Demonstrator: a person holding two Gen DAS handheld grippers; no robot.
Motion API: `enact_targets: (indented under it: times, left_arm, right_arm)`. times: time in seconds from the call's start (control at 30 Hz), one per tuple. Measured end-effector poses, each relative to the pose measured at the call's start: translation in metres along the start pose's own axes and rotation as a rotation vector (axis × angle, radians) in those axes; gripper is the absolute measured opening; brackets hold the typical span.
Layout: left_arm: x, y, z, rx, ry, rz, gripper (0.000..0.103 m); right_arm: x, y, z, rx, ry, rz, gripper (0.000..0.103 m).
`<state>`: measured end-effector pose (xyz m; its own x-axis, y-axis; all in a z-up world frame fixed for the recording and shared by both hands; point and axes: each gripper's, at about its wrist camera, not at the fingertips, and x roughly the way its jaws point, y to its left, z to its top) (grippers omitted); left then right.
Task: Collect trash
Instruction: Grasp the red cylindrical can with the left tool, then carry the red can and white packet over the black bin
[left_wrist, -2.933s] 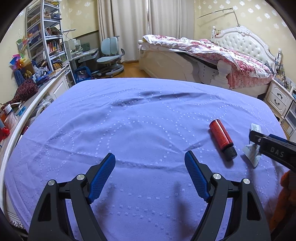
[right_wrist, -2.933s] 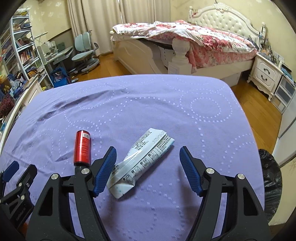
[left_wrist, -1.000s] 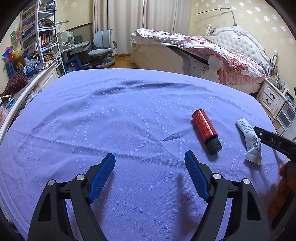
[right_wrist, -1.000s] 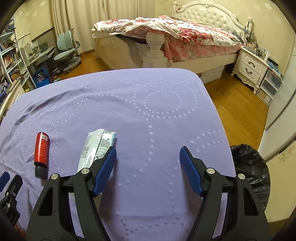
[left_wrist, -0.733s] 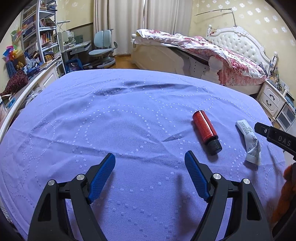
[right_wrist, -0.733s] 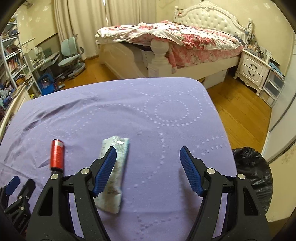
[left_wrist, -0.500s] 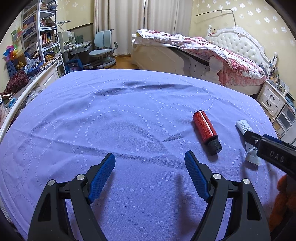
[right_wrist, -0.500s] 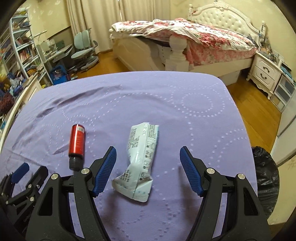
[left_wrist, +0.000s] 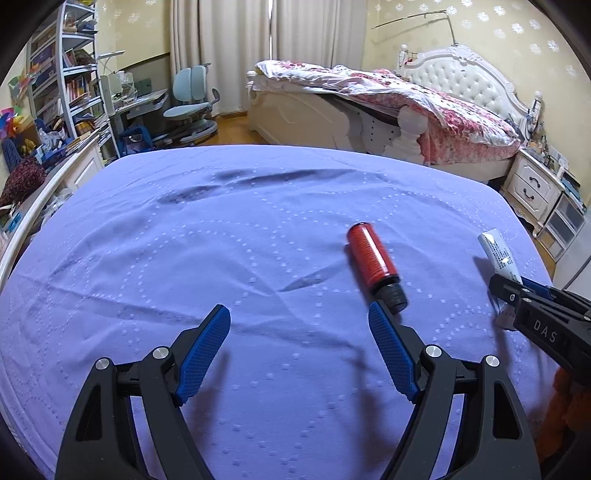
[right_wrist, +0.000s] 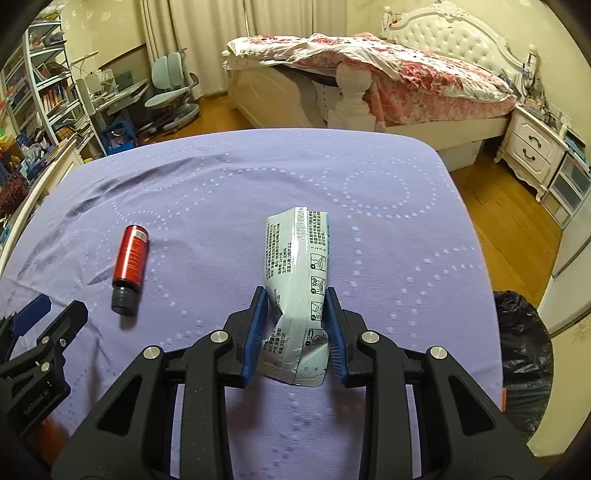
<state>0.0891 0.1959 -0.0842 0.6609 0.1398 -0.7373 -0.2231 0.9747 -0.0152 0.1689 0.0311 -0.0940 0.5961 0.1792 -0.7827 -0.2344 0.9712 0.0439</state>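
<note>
Lilac cloth covers the worktop (right_wrist: 369, 177). On it, the right tool (right_wrist: 295, 325) has just closed its blue pads on a crumpled white packet (right_wrist: 295, 266). The left tool (left_wrist: 299, 350) hovers open and empty near a red bottle (left_wrist: 373, 258) lying on its side.

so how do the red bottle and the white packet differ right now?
The red cylindrical bottle with a black cap lies free on the purple cloth; the crumpled white printed packet is pinched in the right claw, whose jaws have just been closing. The bottle is rigid and round, the packet flat and creased. Both are trash.
</note>
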Motion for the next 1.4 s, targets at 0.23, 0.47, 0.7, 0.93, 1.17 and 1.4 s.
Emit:
enact_targets:
  times: [0.23,0.47,0.7,0.93,1.17,1.4]
  left_arm:
    - [0.009,-0.028,0.009,0.042,0.0,-0.006,0.077]
    - [0.023,-0.037,0.022,0.047,0.002,0.007,0.077]
    - [0.032,-0.041,0.024,0.077,0.026,0.001,0.055]
    - [0.031,-0.045,0.019,0.113,0.037,-0.029,0.029]
    - [0.019,-0.048,0.009,0.123,0.03,-0.043,0.029]
    - [0.002,-0.05,-0.004,0.12,0.01,-0.055,0.029]
  right_arm:
    - [0.0,-0.019,0.002,0.003,-0.012,-0.002,0.03]
    - [0.0,-0.028,0.004,0.005,-0.015,0.019,0.031]
    - [0.0,-0.028,0.003,0.007,-0.016,0.025,0.031]
    - [0.0,-0.027,0.003,0.005,-0.015,0.024,0.031]
    - [-0.006,-0.024,-0.001,-0.003,-0.015,0.033,0.031]
    - [-0.02,-0.023,-0.018,-0.013,-0.016,0.044,0.031]
